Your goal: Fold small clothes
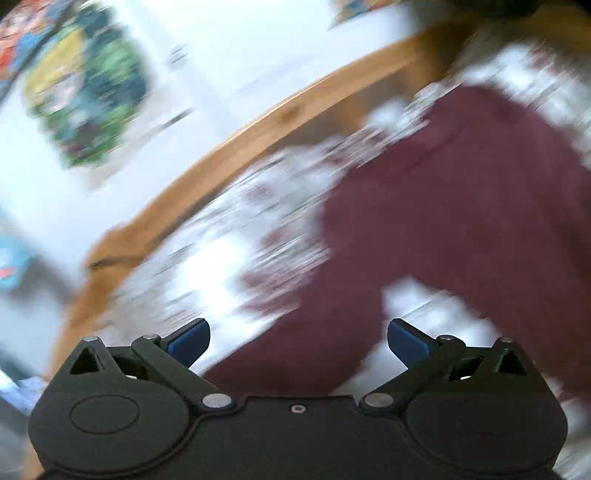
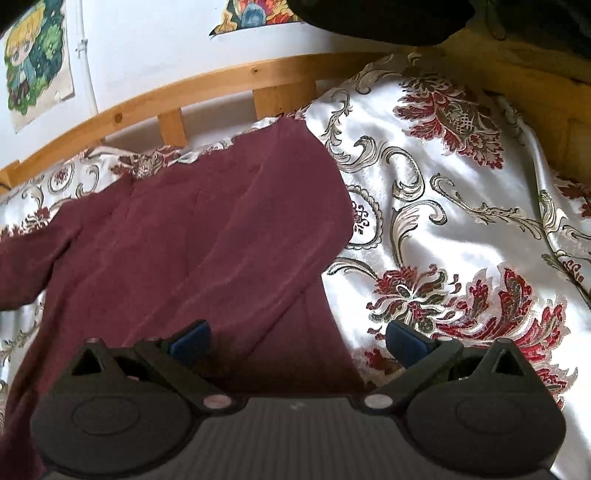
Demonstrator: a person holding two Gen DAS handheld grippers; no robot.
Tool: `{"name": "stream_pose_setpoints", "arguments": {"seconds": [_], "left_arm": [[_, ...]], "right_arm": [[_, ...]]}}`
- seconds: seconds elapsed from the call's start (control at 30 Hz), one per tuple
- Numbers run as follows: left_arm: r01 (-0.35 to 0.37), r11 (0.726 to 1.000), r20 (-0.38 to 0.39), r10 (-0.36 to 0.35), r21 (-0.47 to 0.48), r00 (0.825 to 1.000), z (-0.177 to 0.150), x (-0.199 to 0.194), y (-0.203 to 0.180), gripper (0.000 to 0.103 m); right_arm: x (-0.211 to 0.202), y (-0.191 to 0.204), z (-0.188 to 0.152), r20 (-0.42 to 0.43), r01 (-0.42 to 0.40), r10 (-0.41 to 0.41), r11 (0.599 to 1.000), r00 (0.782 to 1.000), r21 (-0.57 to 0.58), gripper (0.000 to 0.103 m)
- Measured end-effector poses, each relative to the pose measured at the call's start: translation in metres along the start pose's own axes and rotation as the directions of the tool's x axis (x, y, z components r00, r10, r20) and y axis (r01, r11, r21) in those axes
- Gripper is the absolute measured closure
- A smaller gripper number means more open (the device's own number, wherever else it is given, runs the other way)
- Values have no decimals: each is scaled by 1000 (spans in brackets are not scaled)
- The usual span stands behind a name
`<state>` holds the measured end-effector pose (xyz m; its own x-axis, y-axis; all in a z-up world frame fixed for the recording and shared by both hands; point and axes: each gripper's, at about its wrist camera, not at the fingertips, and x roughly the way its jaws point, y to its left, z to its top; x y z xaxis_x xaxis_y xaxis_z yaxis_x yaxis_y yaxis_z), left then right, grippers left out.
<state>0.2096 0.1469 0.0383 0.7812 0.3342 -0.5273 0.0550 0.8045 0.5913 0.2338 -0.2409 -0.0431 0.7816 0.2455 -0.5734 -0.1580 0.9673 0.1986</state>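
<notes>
A maroon garment (image 2: 192, 229) lies spread on a white satin bedspread (image 2: 443, 221) with red flower patterns. One sleeve runs off to the left, and the body shows long creases. My right gripper (image 2: 298, 343) hovers over the garment's lower right edge, open, blue pads wide apart and nothing pinched. The left wrist view is heavily blurred. In it the maroon garment (image 1: 461, 221) fills the right side, with a strip reaching down toward my left gripper (image 1: 298, 343). That gripper is open, with its pads clear of the cloth.
A wooden bed rail (image 2: 221, 81) runs along the far edge of the bedspread, in front of a white wall with a cartoon poster (image 2: 37, 62). A dark object (image 2: 388, 18) hangs at the top. The rail (image 1: 240, 147) and poster (image 1: 85, 85) appear blurred in the left wrist view.
</notes>
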Motion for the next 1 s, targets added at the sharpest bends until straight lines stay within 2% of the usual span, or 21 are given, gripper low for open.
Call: {"name": "stream_pose_setpoints", "arguments": {"seconds": [0.03, 0.13, 0.27, 0.33, 0.37, 0.47, 0.53, 0.63, 0.67, 0.7, 0.73, 0.77, 0.8, 0.83, 0.9, 1.0], "left_arm": [[-52, 999, -25, 52, -13, 998, -11, 0, 15, 1], [-110, 991, -70, 105, -74, 992, -41, -5, 48, 1], [-117, 969, -137, 88, -216, 987, -69, 0, 76, 2], [-115, 951, -146, 76, -286, 986, -80, 5, 82, 7], [-129, 937, -147, 84, -325, 986, -84, 10, 86, 10], [-221, 862, -191, 148, -455, 970, -93, 22, 98, 26], [-221, 818, -201, 132, -530, 971, -98, 26, 107, 36], [-198, 784, -200, 96, -589, 975, -102, 31, 113, 37], [-195, 779, -198, 94, -596, 976, -104, 30, 114, 39], [-198, 772, -196, 97, -603, 976, -105, 30, 115, 50], [-206, 766, -197, 105, -609, 975, -105, 29, 116, 66], [-213, 762, -201, 111, -611, 973, -106, 30, 117, 74], [-212, 763, -196, 113, -610, 974, -105, 28, 118, 86], [-200, 768, -183, 109, -609, 977, -104, 28, 119, 91], [-196, 791, -158, 127, -580, 979, -98, 21, 115, 93], [-185, 820, -100, 155, -541, 983, -83, 6, 107, 94]], "right_arm": [[0, -1, 1, 3, -5, 4, 1000, 1000, 8, 0], [1, -1, 5, 12, -21, 21, 999, 1000, 25, 0], [4, 7, 3, 11, -37, 37, 999, 999, 9, 0], [6, 12, 1, 5, -38, 38, 999, 999, -15, 0], [6, 14, 0, 4, -36, 36, 999, 999, -29, 0], [4, 18, -3, 11, -15, 15, 998, 1000, -60, 0], [3, 18, -3, 15, -4, 5, 998, 1000, -61, 0], [4, 16, -4, 11, -1, 2, 999, 1000, -45, 0], [4, 15, -4, 9, 0, 0, 999, 1000, -45, 0], [4, 16, -4, 9, 1, -1, 999, 1000, -47, 0], [4, 17, -5, 10, 1, 0, 999, 1000, -50, 0], [4, 17, -5, 11, -1, 2, 999, 1000, -54, 0], [3, 18, -5, 13, -5, 5, 998, 1000, -57, 0], [3, 18, -5, 15, -8, 9, 998, 1000, -59, 0], [2, 19, -5, 20, -12, 13, 998, 1000, -62, 0], [0, 20, -4, 26, -12, 14, 998, 1000, -62, 0]]}}
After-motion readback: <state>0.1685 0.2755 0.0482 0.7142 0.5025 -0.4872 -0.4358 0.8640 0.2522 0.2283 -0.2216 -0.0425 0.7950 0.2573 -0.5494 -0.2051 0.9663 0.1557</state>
